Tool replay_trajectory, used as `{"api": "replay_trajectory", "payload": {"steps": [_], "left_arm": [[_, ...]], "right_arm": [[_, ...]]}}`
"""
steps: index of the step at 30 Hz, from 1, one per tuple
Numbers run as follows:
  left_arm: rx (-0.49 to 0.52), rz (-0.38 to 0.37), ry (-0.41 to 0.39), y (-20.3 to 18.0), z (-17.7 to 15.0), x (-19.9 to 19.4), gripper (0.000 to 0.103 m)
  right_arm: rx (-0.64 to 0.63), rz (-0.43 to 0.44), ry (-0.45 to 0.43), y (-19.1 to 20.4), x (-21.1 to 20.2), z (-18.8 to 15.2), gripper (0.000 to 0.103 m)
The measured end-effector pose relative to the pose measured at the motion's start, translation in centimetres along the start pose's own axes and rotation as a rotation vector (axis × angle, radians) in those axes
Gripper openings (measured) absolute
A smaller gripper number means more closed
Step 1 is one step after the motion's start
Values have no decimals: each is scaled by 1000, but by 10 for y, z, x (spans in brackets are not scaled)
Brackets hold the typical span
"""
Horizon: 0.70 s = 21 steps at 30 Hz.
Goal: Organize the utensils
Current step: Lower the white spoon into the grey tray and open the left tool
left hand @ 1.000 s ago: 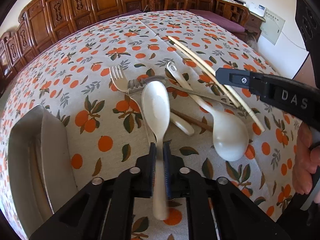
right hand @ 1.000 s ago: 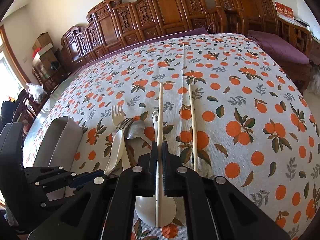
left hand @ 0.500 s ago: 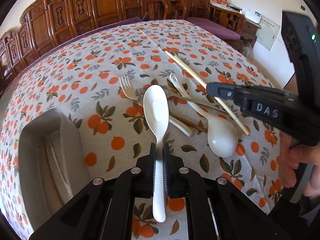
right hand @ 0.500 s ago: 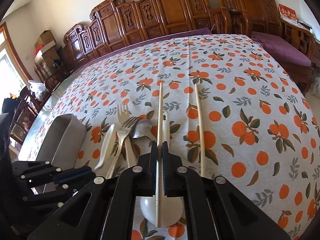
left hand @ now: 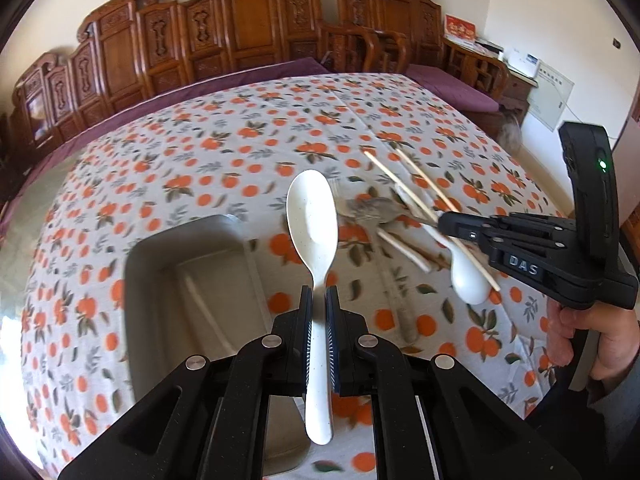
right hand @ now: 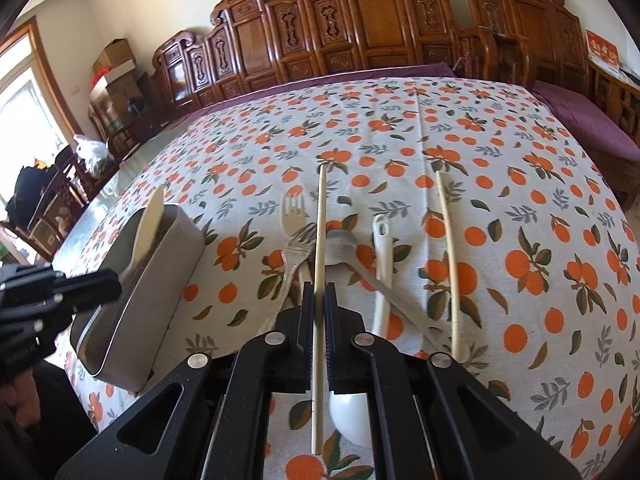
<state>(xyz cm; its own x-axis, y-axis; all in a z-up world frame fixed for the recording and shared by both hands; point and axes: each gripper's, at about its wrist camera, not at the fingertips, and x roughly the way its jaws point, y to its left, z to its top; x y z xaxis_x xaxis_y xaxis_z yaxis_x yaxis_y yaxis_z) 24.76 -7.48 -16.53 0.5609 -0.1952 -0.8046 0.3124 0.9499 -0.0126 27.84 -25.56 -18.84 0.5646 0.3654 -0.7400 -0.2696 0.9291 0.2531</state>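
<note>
My left gripper (left hand: pixel 319 292) is shut on the handle of a white spoon (left hand: pixel 313 216) and holds it in the air beside the grey bin (left hand: pixel 160 256); seen from the right wrist, the spoon (right hand: pixel 147 224) hangs over the bin (right hand: pixel 148 300). My right gripper (right hand: pixel 319 288) is shut on a pale chopstick (right hand: pixel 320 216), held above the utensil pile. On the cloth lie a second chopstick (right hand: pixel 448 256), a white ladle spoon (right hand: pixel 382 264), a metal spoon (right hand: pixel 344 244) and two forks (right hand: pixel 294 216).
The table wears an orange-print cloth (right hand: pixel 520 200). A pale stick (left hand: pixel 204 304) lies inside the bin. Carved wooden chairs (right hand: pixel 360 20) line the far side. A hand (left hand: pixel 592 340) holds the right gripper's handle at the table's right edge.
My left gripper has lifted the white spoon and carried it left, so the bin now lies just beside and under it. My right gripper has risen with its chopstick.
</note>
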Motion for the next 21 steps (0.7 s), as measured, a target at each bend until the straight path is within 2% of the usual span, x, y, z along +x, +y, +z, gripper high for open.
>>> {"api": "replay_trajectory", "payload": {"steps": [5, 10, 21], "left_arm": [[-31, 28, 3, 25, -10, -2, 6], [-124, 38, 33, 57, -23, 7, 6], [-183, 95, 79, 91, -41, 27, 6]], "right_arm": [[-33, 3, 5, 10, -1, -4, 6], [-53, -11, 26, 15, 3, -7, 6], [-97, -22, 54, 25, 12, -12, 6]]}}
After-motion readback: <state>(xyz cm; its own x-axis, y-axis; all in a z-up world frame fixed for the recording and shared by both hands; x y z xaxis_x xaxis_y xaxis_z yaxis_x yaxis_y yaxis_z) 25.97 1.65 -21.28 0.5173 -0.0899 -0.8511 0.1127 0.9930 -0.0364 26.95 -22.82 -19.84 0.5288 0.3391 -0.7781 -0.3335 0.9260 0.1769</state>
